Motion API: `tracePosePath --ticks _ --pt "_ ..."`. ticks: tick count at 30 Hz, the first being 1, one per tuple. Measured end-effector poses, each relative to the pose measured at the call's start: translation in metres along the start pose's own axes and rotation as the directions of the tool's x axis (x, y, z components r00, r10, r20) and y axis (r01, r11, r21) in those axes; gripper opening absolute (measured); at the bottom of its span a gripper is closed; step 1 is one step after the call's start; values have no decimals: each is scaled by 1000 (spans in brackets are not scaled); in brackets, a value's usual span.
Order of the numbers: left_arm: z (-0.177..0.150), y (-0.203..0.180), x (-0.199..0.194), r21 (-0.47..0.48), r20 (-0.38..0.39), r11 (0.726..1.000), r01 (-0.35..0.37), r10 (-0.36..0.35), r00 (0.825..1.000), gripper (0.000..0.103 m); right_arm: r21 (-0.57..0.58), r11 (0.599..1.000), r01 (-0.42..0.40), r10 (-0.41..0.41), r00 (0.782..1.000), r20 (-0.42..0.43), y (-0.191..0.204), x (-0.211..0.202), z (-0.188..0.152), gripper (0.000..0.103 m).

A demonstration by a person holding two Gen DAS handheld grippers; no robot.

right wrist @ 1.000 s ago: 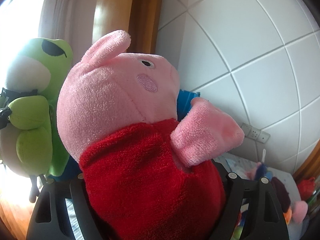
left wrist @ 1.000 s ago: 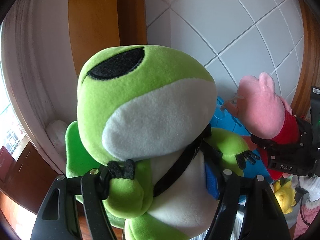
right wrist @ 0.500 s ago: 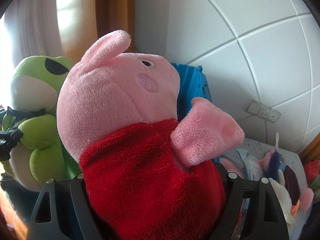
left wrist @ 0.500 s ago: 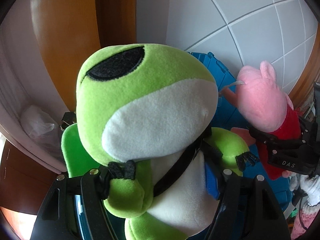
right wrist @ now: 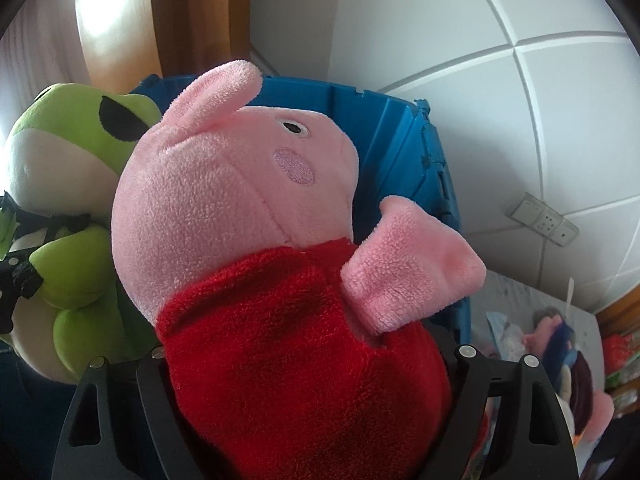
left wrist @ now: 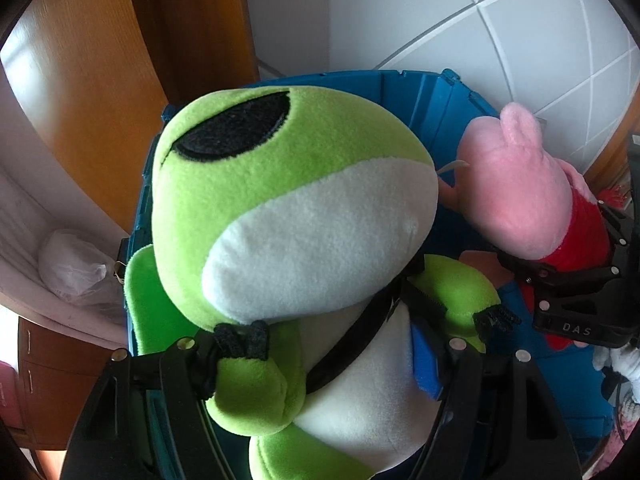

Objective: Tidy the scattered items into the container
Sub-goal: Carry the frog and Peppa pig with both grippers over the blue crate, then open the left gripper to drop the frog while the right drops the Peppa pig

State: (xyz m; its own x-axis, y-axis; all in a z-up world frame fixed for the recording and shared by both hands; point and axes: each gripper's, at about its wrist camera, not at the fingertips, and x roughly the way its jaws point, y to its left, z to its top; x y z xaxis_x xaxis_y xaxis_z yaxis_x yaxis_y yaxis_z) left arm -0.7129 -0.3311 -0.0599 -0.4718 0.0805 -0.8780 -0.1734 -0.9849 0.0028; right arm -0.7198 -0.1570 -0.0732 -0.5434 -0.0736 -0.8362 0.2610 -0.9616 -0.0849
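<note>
As both claws swung over the blue bin [left wrist: 432,100], jaws opening, the left claw [left wrist: 320,354] still gripped the frog plush [left wrist: 280,200], the right claw [right wrist: 312,360] the pig plush [right wrist: 240,200]; release looked imminent.

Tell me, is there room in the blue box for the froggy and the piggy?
Yes. Behind the green frog and pink pig, the blue bin shows bare walls with no toys against them. Both grippers' jaws are opening around the toys. The crowded spot is the heap of plush toys right of the bin.
</note>
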Motion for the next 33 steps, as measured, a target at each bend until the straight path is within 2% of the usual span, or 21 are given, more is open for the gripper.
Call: tracePosePath --ticks 3,6,9,11,13,18,27,33 --pt "7 8 9 -23 -28 999 23 -24 999 77 2 1000 2 -2 1000 -12 4 9 2 89" --pt "9 5 6 11 -25 1000 -10 10 1000 79 4 1000 0 0 1000 -24 5 13 1 91" --pt "8 2 0 36 -18 999 -23 23 1000 88 8 1000 -3 3 1000 -18 0 16 2 101" --pt "1 2 -4 44 -7 998 -36 37 999 93 12 1000 -12 12 1000 -3 -7 16 3 102" --pt "-13 9 -3 48 -1 998 -41 41 999 93 3 1000 7 -7 1000 6 -6 12 3 102" --pt "-20 6 -7 56 14 997 -58 57 998 93 1 1000 12 -12 999 31 -6 -2 0 102" --pt "-51 0 -57 48 52 996 -72 70 996 93 -35 999 15 -12 997 80 12 -48 -18 102" --pt "-87 -6 -102 30 97 998 -63 60 993 93 -58 998 24 -17 992 127 29 -93 -42 102"
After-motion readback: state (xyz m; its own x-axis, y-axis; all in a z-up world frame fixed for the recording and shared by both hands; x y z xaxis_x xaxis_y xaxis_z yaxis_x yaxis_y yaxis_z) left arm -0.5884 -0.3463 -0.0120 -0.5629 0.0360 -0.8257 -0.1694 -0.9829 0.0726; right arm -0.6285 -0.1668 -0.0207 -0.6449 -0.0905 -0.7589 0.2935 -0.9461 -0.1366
